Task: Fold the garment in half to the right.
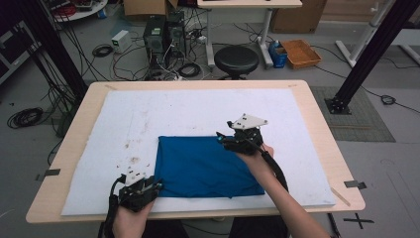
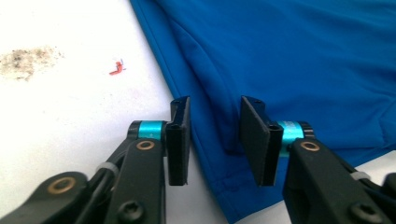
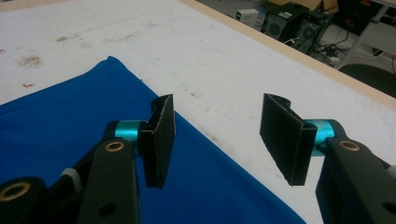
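High view first: one wooden table [image 1: 317, 124] carries one white mat [image 1: 198, 106], and on the mat lies one blue cloth [image 1: 203, 166], folded flat into a rectangle toward the near edge, a little right of the mat's middle. Two grippers work at it. The left gripper [image 1: 157, 185] sits at the cloth's near left corner; the right gripper [image 1: 221, 137] sits at its far right edge.

Left gripper view shows the left gripper's [image 2: 215, 140] jaws partly apart with a raised ridge of the cloth's [image 2: 299, 60] hem standing between them. The pads do not press on it yet, though there is little room to spare. Right gripper view shows the right gripper's [image 3: 219, 140] jaws spread, one jaw over the cloth [image 3: 56, 140] and the other over bare mat [image 3: 196, 51], so they straddle the edge and hold nothing.

The step in hand looks like taking hold of two opposite corners to lift or fold the cloth. To do it well, I judge that the left jaws should close squarely on all layers of the hem, not just the top one, or the fold will open on lifting. The right jaws probably need to drop lower, until the edge lies between the pads, before they pinch. Both grips should be firm before either hand rises.

Smallest: one brownish stain [image 2: 28, 60] and one red speck [image 2: 116, 69] on the mat.
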